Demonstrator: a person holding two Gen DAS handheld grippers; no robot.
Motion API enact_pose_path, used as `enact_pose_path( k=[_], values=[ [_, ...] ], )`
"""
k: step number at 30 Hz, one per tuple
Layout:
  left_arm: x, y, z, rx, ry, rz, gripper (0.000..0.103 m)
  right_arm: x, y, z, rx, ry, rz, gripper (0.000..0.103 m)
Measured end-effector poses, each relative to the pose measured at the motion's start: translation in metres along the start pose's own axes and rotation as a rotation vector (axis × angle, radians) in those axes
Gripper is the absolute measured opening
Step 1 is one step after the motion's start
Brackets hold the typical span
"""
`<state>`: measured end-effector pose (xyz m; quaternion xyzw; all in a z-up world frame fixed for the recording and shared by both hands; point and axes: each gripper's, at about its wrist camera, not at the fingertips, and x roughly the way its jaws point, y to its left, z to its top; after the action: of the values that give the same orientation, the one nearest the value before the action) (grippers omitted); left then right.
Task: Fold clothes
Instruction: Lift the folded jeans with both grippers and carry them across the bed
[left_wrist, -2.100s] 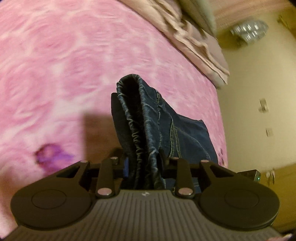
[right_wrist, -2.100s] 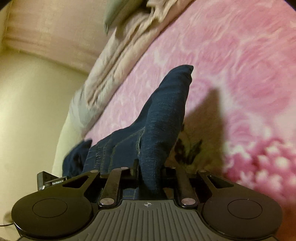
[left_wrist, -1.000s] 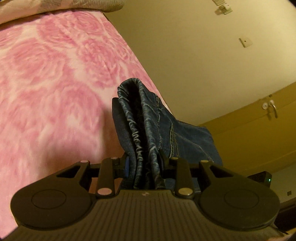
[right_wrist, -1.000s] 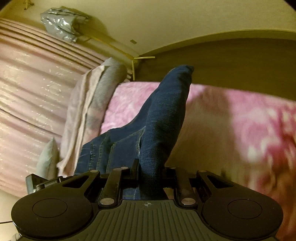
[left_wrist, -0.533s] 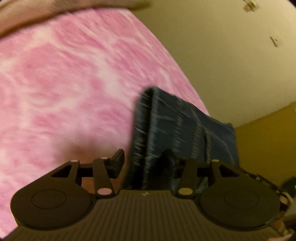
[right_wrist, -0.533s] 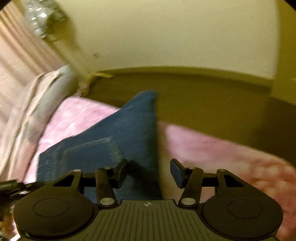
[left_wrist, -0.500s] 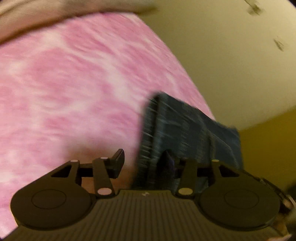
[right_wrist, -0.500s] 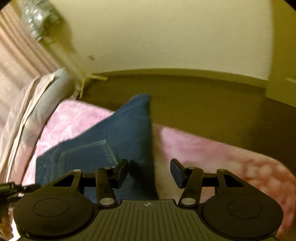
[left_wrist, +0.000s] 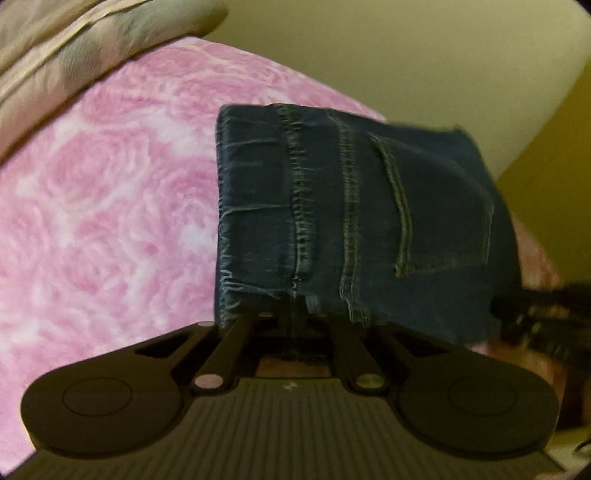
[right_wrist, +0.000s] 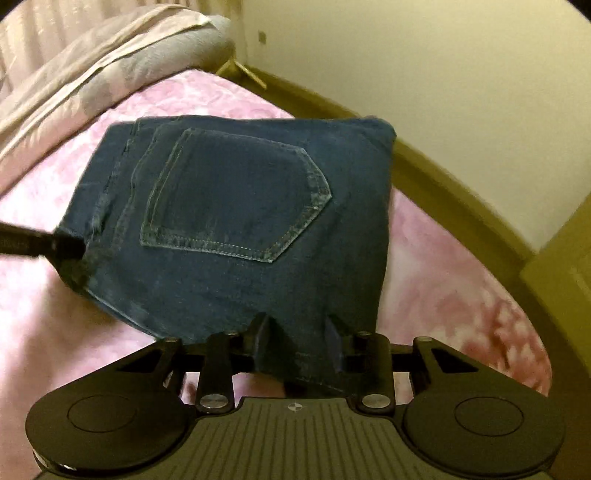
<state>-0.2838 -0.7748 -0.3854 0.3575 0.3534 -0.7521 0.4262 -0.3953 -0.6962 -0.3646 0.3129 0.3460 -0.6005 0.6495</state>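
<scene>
We see the folded jeans (right_wrist: 236, 229) lying flat on the pink bed (right_wrist: 443, 266) — back pocket up. Our left gripper (left_wrist: 291, 314) sits clenched at the near edge, no denim visibly caught; the right gripper (right_wrist: 295, 343) is closing — its fingers (right_wrist: 334, 350) straddle the near-right corner.
</scene>
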Motion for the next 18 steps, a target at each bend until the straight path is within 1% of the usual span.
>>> enact_pose_path(
  k=[2, 4, 5, 7, 9, 11, 12, 15, 16, 18],
  values=[
    [0.002, -0.001, 0.006, 0.017, 0.020, 0.013, 0.003, -0.003, 0.000, 0.005, 0.002, 0.030, 0.002, 0.037],
    [-0.009, -0.009, 0.018, 0.025, 0.043, 0.031, 0.001, -0.008, -0.004, 0.020, 0.047, 0.059, 0.007, 0.037],
    [-0.017, -0.011, 0.026, 0.019, 0.025, 0.031, 0.001, -0.013, -0.008, 0.029, 0.077, 0.049, 0.009, 0.037],
    [-0.028, -0.009, 0.045, 0.001, -0.040, 0.021, 0.001, -0.028, -0.018, 0.050, 0.126, -0.040, 0.014, 0.037],
    [-0.025, -0.004, 0.068, -0.018, -0.081, 0.019, 0.001, -0.025, -0.025, 0.076, 0.133, -0.098, 0.004, 0.037],
    [-0.009, -0.003, 0.088, 0.001, -0.099, 0.040, 0.001, -0.005, -0.031, 0.099, 0.136, -0.127, -0.013, 0.037],
    [0.003, -0.002, 0.094, 0.007, -0.089, 0.050, 0.001, 0.008, -0.034, 0.108, 0.134, -0.133, -0.022, 0.037],
    [0.040, 0.000, 0.106, 0.015, -0.040, 0.066, 0.001, 0.050, -0.043, 0.126, 0.116, -0.117, -0.046, 0.037],
    [0.049, 0.002, 0.107, 0.015, -0.040, 0.068, 0.001, 0.064, -0.046, 0.133, 0.110, -0.112, -0.054, 0.037],
    [0.059, 0.008, 0.105, 0.013, -0.056, 0.066, 0.003, 0.088, -0.055, 0.135, 0.109, -0.069, -0.045, 0.037]
  ],
)
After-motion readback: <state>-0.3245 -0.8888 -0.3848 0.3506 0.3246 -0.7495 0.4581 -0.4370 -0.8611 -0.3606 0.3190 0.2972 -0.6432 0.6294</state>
